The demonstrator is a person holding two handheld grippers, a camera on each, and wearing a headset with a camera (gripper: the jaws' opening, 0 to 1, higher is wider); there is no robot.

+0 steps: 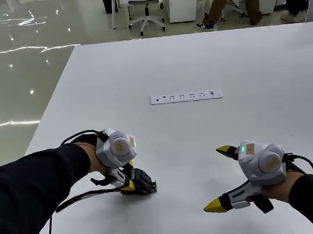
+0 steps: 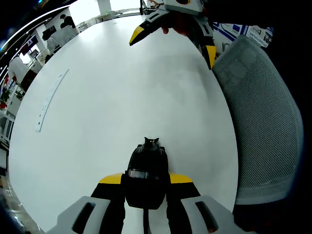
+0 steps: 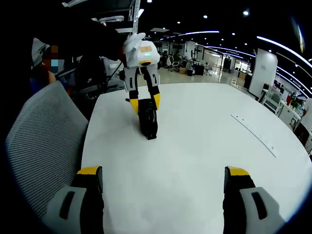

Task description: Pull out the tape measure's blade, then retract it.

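Note:
A black tape measure (image 1: 140, 182) rests on the white table (image 1: 195, 62) at the lower left, its blade tip pointing right. My left gripper (image 1: 129, 180) is shut on the tape measure's body (image 2: 146, 176), yellow-tipped fingers (image 2: 110, 179) pressed against both sides. From the right gripper view the tape measure (image 3: 147, 118) stands upright under the left gripper (image 3: 144, 100). My right gripper (image 1: 221, 179) hangs open at the lower right, a hand's width from the tape, its fingertips (image 3: 89, 171) wide apart and nothing between them. In the left gripper view the right gripper (image 2: 173, 36) is at the far side of the table.
A white power strip (image 1: 186, 96) lies flat in the middle of the table. A grey mesh chair back (image 2: 258, 117) stands close to the near edge. Office chairs (image 1: 145, 7) and a person's legs (image 1: 229, 5) are beyond the far edge.

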